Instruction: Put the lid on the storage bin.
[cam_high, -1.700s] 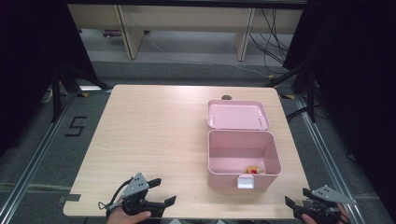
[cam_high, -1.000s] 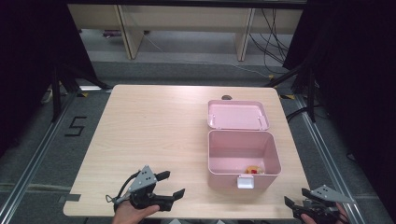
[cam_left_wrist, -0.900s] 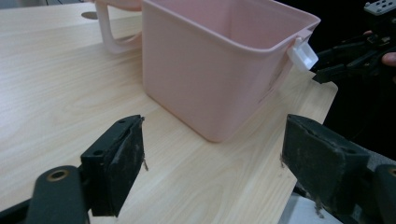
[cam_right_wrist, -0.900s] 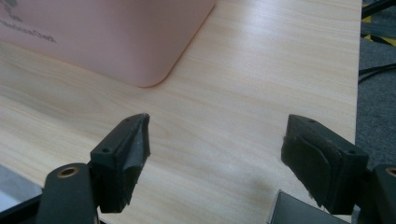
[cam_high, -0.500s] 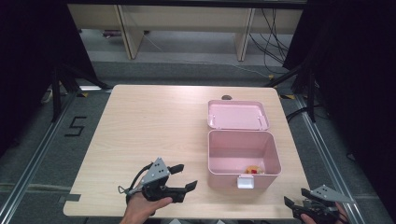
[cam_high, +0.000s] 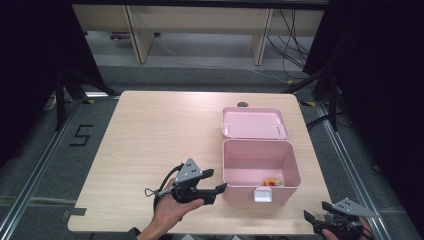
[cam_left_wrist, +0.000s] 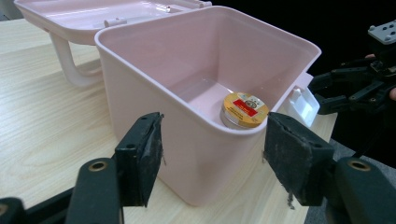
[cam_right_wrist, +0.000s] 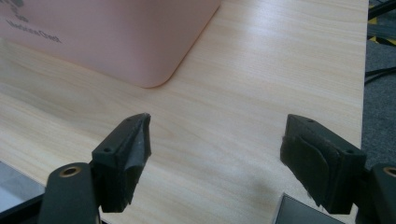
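An open pink box (cam_high: 245, 192) stands at the table's right, its lid (cam_high: 255, 122) laid flat behind it. A round tin with a yellow and red top (cam_high: 272, 182) (cam_left_wrist: 244, 108) lies inside at the front. My left gripper (cam_high: 219, 180) (cam_left_wrist: 212, 158) is open at the box's front left corner (cam_left_wrist: 187, 154). Its jaws have just been closing, and the corner shows between them with gaps on both sides. My right gripper (cam_high: 315, 211) (cam_right_wrist: 215, 144) is open and empty over the table's front right corner, beside the box's wall (cam_right_wrist: 107, 37). The right gripper (cam_left_wrist: 322, 93) also appears beyond the box.
The wooden table (cam_high: 150, 135) is bare left of the box. A white latch (cam_high: 262, 194) (cam_left_wrist: 301, 105) sticks out of the box's front. A small dark object (cam_high: 243, 104) sits at the far edge. Shelving legs and cables lie behind; a floor mark "5" (cam_high: 80, 135) is at left.
My left gripper has moved right along the front of the table up to the box's corner, rising a little, and its jaws have narrowed. The right gripper has stayed put.
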